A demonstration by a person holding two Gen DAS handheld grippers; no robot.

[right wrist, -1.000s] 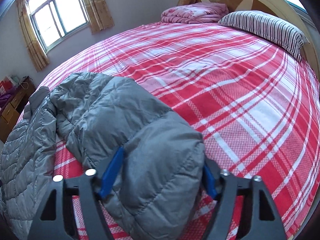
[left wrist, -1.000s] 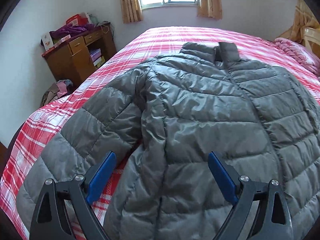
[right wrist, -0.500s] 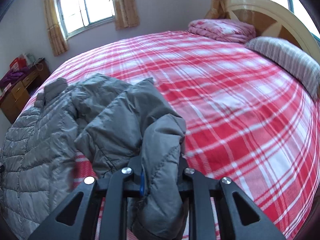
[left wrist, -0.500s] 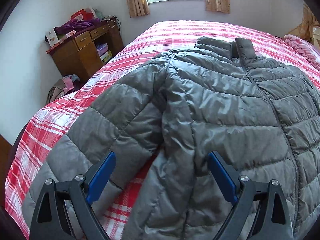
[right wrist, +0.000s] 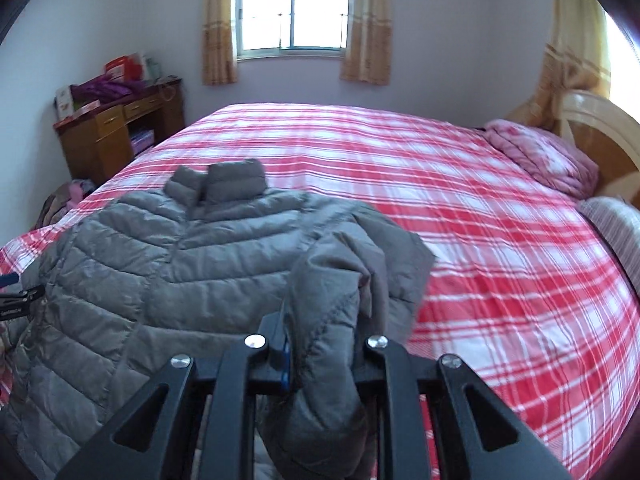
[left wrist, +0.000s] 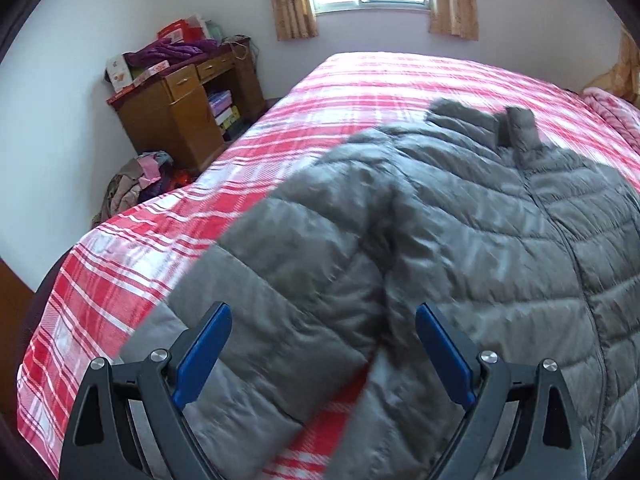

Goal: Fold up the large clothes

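A grey quilted puffer jacket (left wrist: 480,240) lies front up on a red and white plaid bed (left wrist: 380,80), collar toward the window. My left gripper (left wrist: 320,356) is open, its blue pads (left wrist: 202,356) wide apart above the jacket's left sleeve (left wrist: 260,308), which lies flat. In the right wrist view the jacket (right wrist: 180,264) fills the lower left. My right gripper (right wrist: 320,348) is shut on the cuff of the right sleeve (right wrist: 332,292), which is lifted off the bed and bunched up over the jacket's edge.
A wooden desk (left wrist: 180,116) piled with clothes and boxes stands by the wall left of the bed, with a heap of clothes (left wrist: 136,184) on the floor. A folded pink blanket (right wrist: 540,156), a striped pillow (right wrist: 612,232) and the headboard (right wrist: 600,132) are at the right.
My right gripper closed on the right sleeve's cuff, lifted it and swung it toward the jacket's body. My left gripper drifted over the left sleeve, still open.
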